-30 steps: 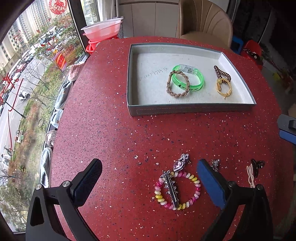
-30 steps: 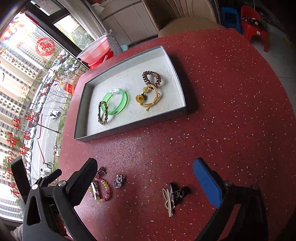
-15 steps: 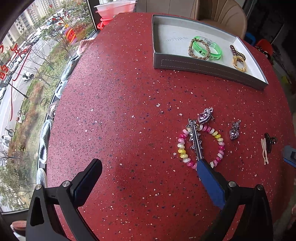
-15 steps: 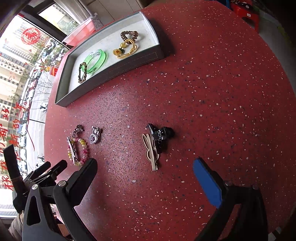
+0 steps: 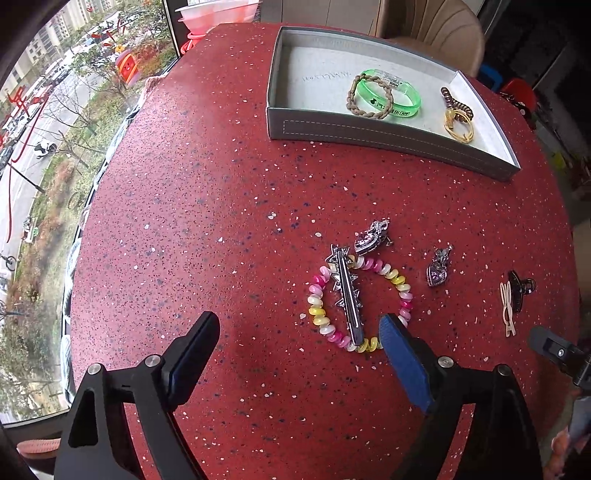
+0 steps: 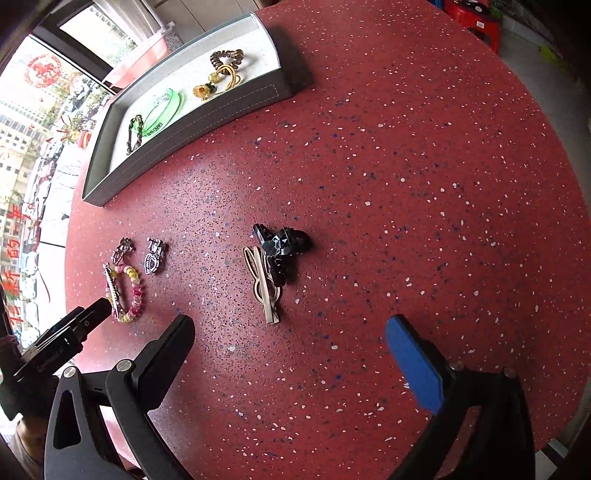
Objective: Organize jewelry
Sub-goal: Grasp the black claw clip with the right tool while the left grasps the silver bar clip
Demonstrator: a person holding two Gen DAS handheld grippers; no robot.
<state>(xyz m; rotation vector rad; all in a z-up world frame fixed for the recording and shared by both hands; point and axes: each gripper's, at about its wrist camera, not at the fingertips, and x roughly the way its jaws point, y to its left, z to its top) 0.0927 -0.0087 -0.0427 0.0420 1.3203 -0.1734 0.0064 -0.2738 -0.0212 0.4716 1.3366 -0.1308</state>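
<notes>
The left gripper [image 5: 299, 330] gapes wide, empty. The bracelet [image 5: 360, 301] lies just ahead-right, nearer it; the clip [image 5: 349, 295] runs lengthwise away. The right gripper [image 6: 291, 328] is also wide and empty.

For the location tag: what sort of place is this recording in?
Probably a flat high up in a city block. The red speckled table stands at a big window looking down on a street, and a padded chair sits behind the grey tray.
</notes>
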